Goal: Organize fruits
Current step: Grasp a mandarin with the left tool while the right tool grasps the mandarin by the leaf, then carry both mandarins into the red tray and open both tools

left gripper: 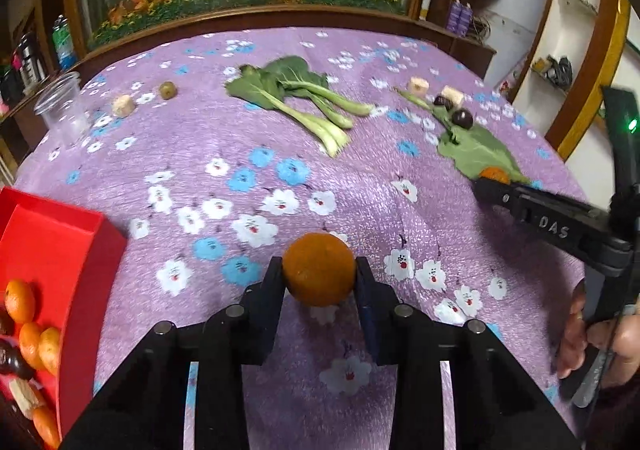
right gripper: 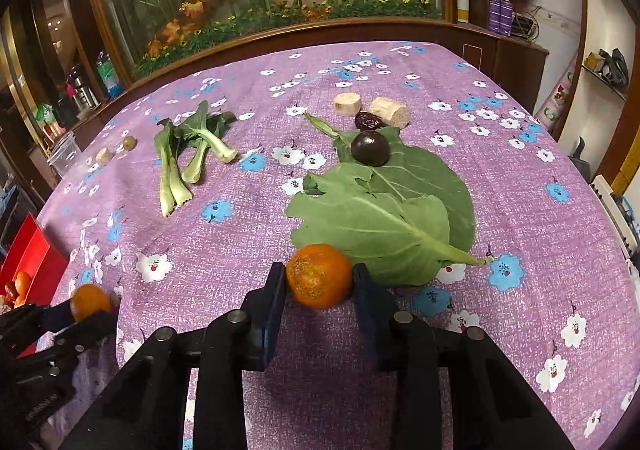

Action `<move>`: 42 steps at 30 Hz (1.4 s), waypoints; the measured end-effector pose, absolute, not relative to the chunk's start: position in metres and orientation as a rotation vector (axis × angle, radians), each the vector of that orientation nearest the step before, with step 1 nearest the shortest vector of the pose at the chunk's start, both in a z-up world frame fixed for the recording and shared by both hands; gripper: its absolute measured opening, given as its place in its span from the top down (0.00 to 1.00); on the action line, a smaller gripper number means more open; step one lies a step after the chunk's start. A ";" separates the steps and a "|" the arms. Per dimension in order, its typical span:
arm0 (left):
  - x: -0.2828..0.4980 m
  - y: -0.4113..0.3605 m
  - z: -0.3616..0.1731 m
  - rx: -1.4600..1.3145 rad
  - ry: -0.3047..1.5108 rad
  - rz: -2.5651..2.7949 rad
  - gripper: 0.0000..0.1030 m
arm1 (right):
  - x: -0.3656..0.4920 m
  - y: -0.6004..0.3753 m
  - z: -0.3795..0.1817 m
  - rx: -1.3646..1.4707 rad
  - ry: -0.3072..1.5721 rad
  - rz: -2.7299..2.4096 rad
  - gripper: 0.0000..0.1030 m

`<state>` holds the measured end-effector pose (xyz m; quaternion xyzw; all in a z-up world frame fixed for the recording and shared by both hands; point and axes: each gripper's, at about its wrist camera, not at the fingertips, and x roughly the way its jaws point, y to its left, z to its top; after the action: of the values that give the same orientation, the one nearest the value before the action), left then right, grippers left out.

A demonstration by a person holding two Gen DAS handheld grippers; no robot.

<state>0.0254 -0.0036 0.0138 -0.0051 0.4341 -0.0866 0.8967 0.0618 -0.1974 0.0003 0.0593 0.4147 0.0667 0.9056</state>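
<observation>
On near desk (left gripper: pixel 360 177), purple floral cloth: left gripper (left gripper: pixel 319 270) clamped on left orange (left gripper: pixel 319 269); right gripper (right gripper: pixel 319 276) clamped on right orange (right gripper: pixel 319 276), touching big leaf (right gripper: pixel 384 205). Red bin (left gripper: pixel 56 250) far left.

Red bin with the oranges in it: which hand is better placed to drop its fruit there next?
Left. The red plastic bin sits right beside the left tongs, shut on a round orange; the right tongs hold theirs far across the cloth.

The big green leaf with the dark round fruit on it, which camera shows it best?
The right wrist view: the big green leaf lies spread out and near, the dark round fruit on its far end. The left wrist view shows it small, far right, partly behind the right gripper.
</observation>
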 end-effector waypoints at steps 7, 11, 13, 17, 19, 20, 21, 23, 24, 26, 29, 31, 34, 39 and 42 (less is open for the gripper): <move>-0.012 0.022 0.042 -0.052 0.834 -0.128 0.68 | 0.053 -0.206 0.002 0.192 0.846 0.145 0.66; -0.037 0.041 0.055 -0.067 0.797 -0.081 0.68 | 0.038 -0.204 0.013 0.199 0.816 0.150 0.66; -0.047 0.052 0.061 -0.080 0.780 -0.056 0.68 | 0.026 -0.202 0.021 0.205 0.798 0.159 0.66; -0.068 0.073 0.074 -0.106 0.740 -0.009 0.68 | 0.005 -0.190 0.038 0.192 0.772 0.192 0.66; -0.079 0.083 0.080 -0.114 0.717 0.018 0.68 | -0.006 -0.179 0.047 0.181 0.756 0.215 0.66; -0.084 0.087 0.083 -0.116 0.708 0.028 0.68 | -0.010 -0.174 0.051 0.178 0.751 0.226 0.66; -0.090 0.093 0.086 -0.117 0.695 0.045 0.68 | -0.014 -0.168 0.055 0.174 0.745 0.239 0.66; -0.099 0.102 0.089 -0.121 0.677 0.070 0.68 | -0.024 -0.152 0.063 0.164 0.736 0.276 0.65; -0.104 0.108 0.091 -0.125 0.669 0.080 0.68 | -0.028 -0.143 0.066 0.155 0.732 0.293 0.65; -0.113 0.119 0.094 -0.137 0.655 0.102 0.68 | -0.036 -0.126 0.071 0.136 0.727 0.328 0.65; -0.123 0.135 0.095 -0.151 0.645 0.132 0.68 | -0.049 -0.097 0.077 0.104 0.720 0.377 0.65; -0.130 0.145 0.095 -0.160 0.637 0.156 0.68 | -0.056 -0.081 0.080 0.090 0.718 0.408 0.65; -0.136 0.157 0.095 -0.168 0.629 0.179 0.68 | -0.064 -0.055 0.081 0.065 0.723 0.458 0.65; -0.143 0.166 0.092 -0.149 0.617 0.218 0.68 | -0.074 -0.020 0.081 0.021 0.735 0.516 0.65; -0.144 0.174 0.090 -0.154 0.614 0.228 0.68 | -0.078 0.002 0.080 -0.001 0.745 0.551 0.65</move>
<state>-0.1443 0.1735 0.0901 -0.0754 0.3013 0.1118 0.9439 -0.0781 0.0015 0.0801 -0.0006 0.3594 0.2657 0.8946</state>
